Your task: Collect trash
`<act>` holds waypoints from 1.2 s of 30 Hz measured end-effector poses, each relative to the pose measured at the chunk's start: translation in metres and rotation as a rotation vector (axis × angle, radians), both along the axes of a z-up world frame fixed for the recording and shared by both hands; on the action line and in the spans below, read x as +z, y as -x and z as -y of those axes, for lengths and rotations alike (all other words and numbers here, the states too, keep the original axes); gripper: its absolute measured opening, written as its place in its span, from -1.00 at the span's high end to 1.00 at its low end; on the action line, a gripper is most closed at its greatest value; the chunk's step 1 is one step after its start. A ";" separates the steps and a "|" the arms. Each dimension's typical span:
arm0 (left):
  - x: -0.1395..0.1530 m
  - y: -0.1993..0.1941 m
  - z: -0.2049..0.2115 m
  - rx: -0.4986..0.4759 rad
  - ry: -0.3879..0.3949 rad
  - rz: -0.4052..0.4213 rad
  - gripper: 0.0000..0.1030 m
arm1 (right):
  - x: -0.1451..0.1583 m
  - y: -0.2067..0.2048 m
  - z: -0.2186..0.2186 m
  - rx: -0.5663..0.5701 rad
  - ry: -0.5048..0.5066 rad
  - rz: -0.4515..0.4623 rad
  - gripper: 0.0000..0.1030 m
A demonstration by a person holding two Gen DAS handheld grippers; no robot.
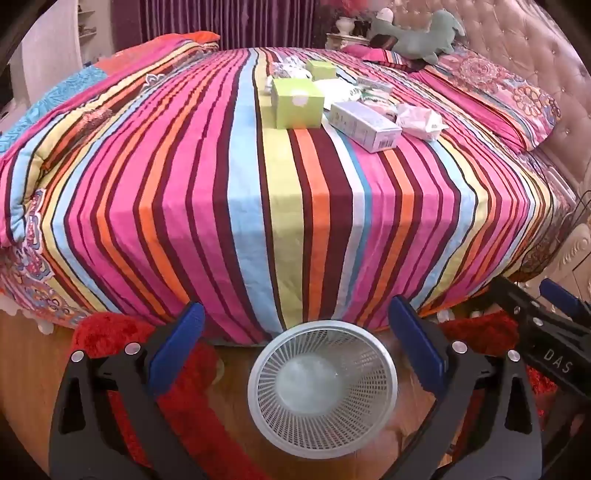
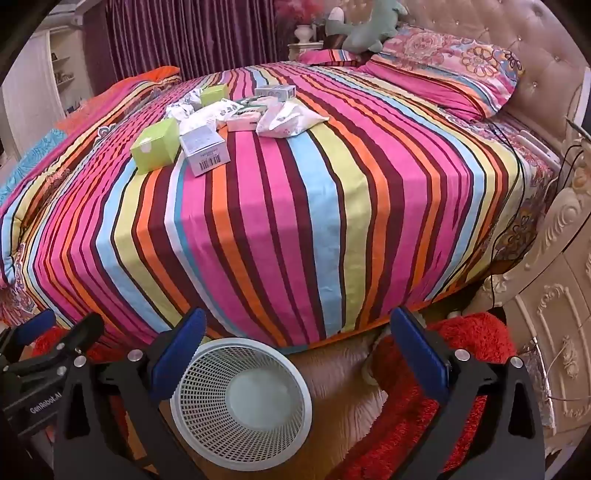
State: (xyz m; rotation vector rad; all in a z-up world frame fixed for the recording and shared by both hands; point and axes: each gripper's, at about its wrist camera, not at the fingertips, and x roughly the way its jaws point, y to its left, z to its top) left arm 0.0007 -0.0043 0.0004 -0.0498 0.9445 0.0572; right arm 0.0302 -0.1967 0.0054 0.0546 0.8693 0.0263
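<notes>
A pile of trash lies on the far middle of the striped bed: a green carton (image 1: pixel 296 104) (image 2: pixel 155 146), a white box with a barcode (image 1: pixel 364 125) (image 2: pixel 204 147), a crumpled white wrapper (image 1: pixel 419 120) (image 2: pixel 290 118) and several more packets behind. An empty white mesh wastebasket (image 1: pixel 322 387) (image 2: pixel 241 397) stands on the floor at the bed's foot. My left gripper (image 1: pixel 295 343) is open and empty, above the basket. My right gripper (image 2: pixel 295 343) is open and empty, just right of the basket. Each gripper shows at the edge of the other's view.
The striped bedspread (image 1: pixel 258 203) fills the middle. Pillows (image 2: pixel 443 74) and a green plush toy (image 2: pixel 369 33) lie at the tufted headboard. A red shaggy rug (image 2: pixel 424 406) lies on the floor. A carved cream nightstand (image 2: pixel 554 314) with cables stands on the right.
</notes>
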 end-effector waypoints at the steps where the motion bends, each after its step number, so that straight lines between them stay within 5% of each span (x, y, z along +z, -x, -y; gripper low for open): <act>1: 0.003 0.000 0.000 0.009 0.009 0.006 -0.87 | -0.001 -0.001 -0.001 0.007 0.000 -0.006 -0.85; 36: 0.006 0.008 0.004 -0.005 -0.031 0.030 -0.87 | -0.005 -0.001 -0.005 0.027 -0.012 -0.033 -0.85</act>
